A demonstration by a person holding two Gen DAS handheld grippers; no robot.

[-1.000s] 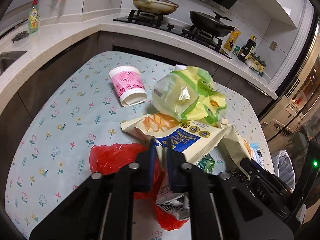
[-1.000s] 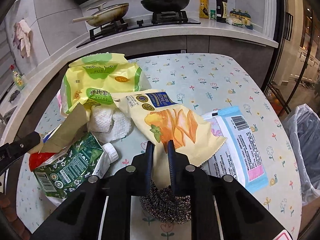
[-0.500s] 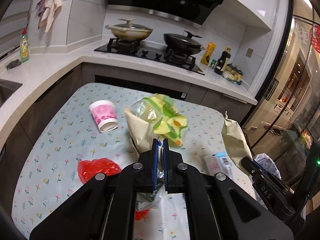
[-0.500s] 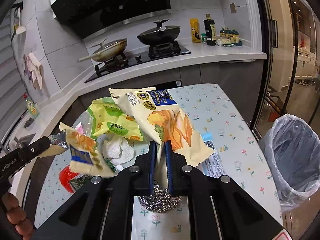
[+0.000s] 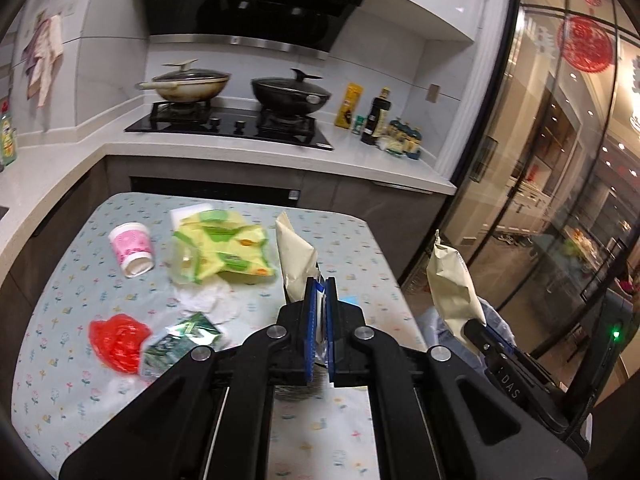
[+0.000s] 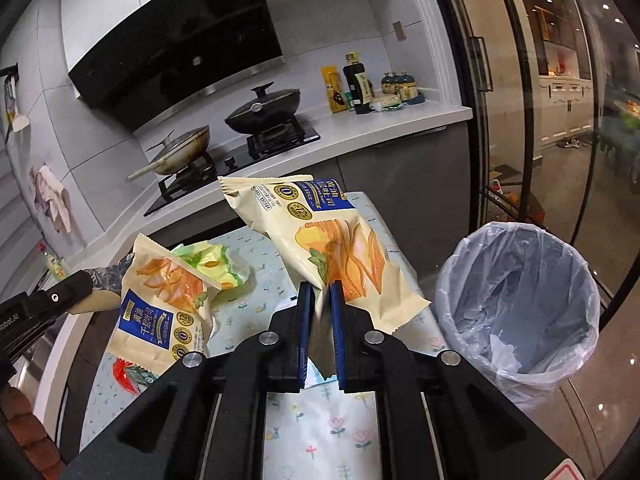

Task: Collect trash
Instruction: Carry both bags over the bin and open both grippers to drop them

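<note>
Above the flowered desk [image 5: 72, 280] we hold two cream snack bags clear of the surface: our left hand-held gripper [image 5: 319, 308] is clamped tight on one bag [image 5: 296, 256], our right hand-held gripper [image 6: 320, 320] pinches the other bag [image 6: 332, 240] just left of the lined bin [image 6: 516, 300]. More wrappers lie on the far left.

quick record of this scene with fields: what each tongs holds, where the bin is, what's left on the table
left tongs: shut on a cream snack bag
right tongs: shut on a matching snack bag
bin: lined with a plastic bag, on the floor beside the table
table: pink cup on its side, green-yellow bag, red plastic, green carton, white tissue
</note>
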